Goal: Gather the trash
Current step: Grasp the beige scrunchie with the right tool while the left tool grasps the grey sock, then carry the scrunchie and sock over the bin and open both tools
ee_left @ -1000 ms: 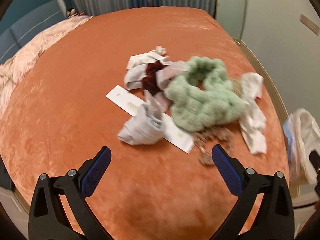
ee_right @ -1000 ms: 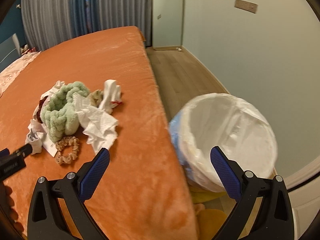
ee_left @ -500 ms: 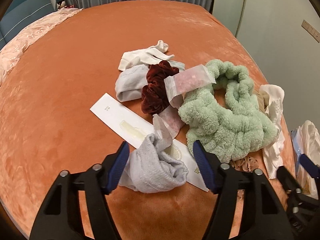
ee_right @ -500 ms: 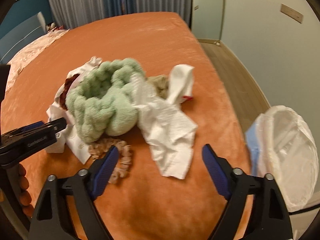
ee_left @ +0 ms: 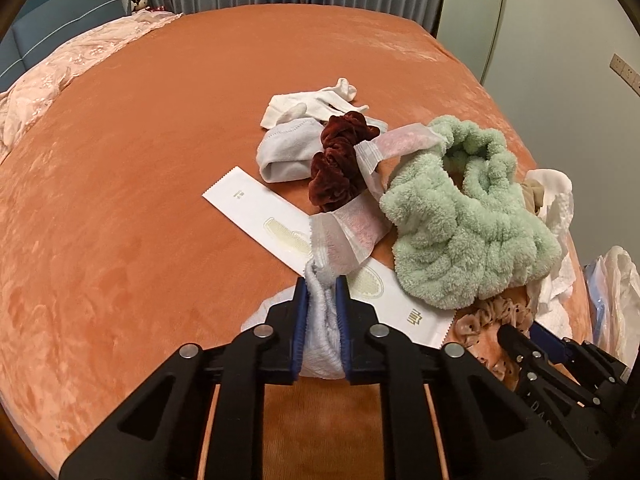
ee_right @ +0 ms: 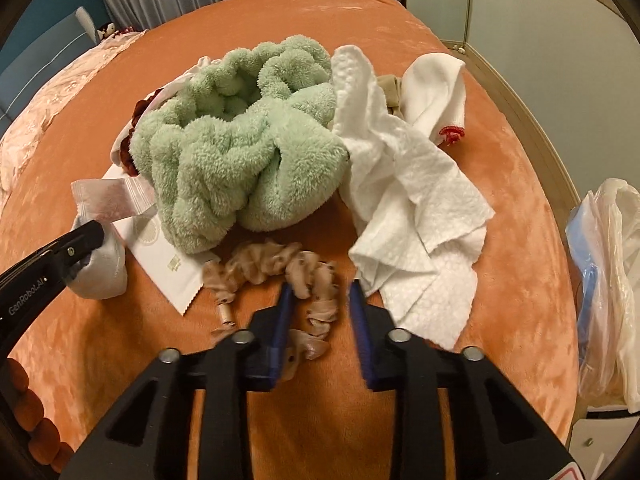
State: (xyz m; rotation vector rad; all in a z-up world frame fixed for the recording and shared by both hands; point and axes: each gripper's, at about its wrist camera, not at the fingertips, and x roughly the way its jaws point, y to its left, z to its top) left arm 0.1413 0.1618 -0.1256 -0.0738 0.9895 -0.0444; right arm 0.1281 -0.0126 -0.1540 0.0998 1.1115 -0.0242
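Note:
A pile of items lies on the orange bed (ee_left: 120, 160). My left gripper (ee_left: 322, 284) is shut on a pale grey sock (ee_left: 322, 332), which also shows in the right wrist view (ee_right: 104, 264). My right gripper (ee_right: 320, 292) is partly closed around a beige scrunchie (ee_right: 316, 276), its pads not clearly pressing it. A white crumpled tissue (ee_right: 404, 200) lies just right of it. A long white comb packet (ee_left: 272, 224) and clear wrappers (ee_left: 348, 232) lie by the sock. The lined trash bin (ee_right: 608, 280) stands off the bed's right edge.
A green fluffy headband (ee_left: 460, 224), a dark red scrunchie (ee_left: 336, 168), another grey sock (ee_left: 284, 152), white socks (ee_left: 308, 104) and a white cloth (ee_right: 436, 84) lie in the pile. A pink quilt (ee_left: 60, 80) lies far left.
My left gripper closed on the pale grey sock. My right gripper swung from the bin toward the pile, came down over the beige scrunchie and narrowed around it.

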